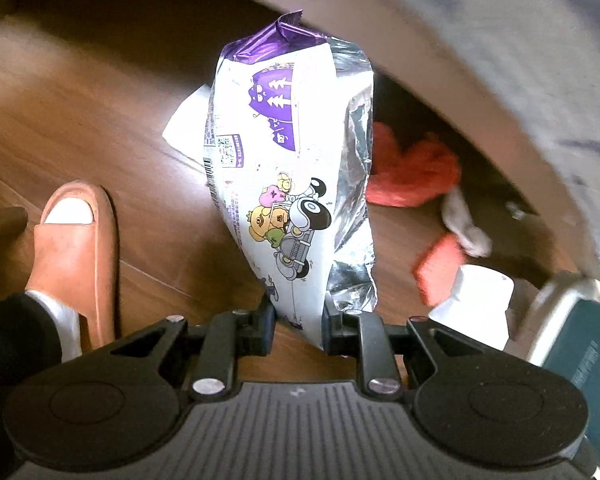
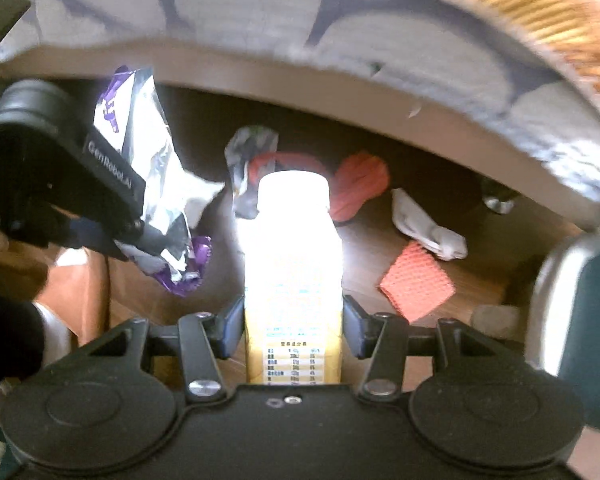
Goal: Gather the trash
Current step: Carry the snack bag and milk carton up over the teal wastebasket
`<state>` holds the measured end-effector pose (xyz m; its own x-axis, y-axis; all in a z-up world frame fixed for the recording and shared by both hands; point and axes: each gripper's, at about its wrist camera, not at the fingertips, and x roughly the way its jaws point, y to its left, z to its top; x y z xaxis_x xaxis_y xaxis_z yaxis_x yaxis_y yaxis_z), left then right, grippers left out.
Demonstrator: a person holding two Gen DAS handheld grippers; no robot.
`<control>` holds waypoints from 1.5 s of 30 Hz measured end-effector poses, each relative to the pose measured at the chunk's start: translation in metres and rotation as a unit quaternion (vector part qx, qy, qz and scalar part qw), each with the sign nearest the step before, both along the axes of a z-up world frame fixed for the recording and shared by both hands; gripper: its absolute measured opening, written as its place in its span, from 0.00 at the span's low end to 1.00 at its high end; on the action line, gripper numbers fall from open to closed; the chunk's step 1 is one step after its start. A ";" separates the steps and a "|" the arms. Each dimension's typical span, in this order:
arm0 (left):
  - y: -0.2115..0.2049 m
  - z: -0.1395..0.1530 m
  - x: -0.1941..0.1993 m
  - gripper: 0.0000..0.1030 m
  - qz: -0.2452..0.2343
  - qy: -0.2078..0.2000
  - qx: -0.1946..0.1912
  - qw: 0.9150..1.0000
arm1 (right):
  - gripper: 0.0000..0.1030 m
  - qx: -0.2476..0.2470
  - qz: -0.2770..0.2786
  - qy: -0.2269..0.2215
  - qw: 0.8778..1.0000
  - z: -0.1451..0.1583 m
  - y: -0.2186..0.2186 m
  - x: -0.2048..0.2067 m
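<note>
Crowded floor under the bed edge

Red bag (image 1: 414, 178), crumpled tissue (image 2: 428, 226) and red mesh pad (image 2: 416, 284) litter the shaded strip below the bed frame (image 2: 300, 80); bare wood floor (image 1: 80, 120) lies open beside the slipper (image 1: 80, 248).

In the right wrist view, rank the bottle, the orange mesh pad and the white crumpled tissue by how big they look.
1. Bottle, though nearness to the camera inflates it.
2. Orange mesh pad and white crumpled tissue: too alike to rank.

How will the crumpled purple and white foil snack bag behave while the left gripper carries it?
The crumpled purple and white foil snack bag probably stays floppy: it hangs creased from the left gripper. It looks light and likely empty, as its torn silver side gapes open. The glossy film may slip.
</note>
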<state>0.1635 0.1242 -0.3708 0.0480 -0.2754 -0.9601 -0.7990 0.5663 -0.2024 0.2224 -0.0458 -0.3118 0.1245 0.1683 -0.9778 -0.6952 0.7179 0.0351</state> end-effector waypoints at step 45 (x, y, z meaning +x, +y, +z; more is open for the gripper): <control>-0.270 0.363 0.104 0.21 -0.346 -0.335 0.123 0.868 | 0.49 0.167 -0.280 -0.262 0.908 0.280 -0.302 0.027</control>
<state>0.2670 -0.1457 -0.0073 0.5230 -0.2528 -0.8140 0.0010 0.9552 -0.2960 0.2490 -0.3473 -0.0321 0.7154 0.2115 -0.6660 -0.2080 0.9743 0.0860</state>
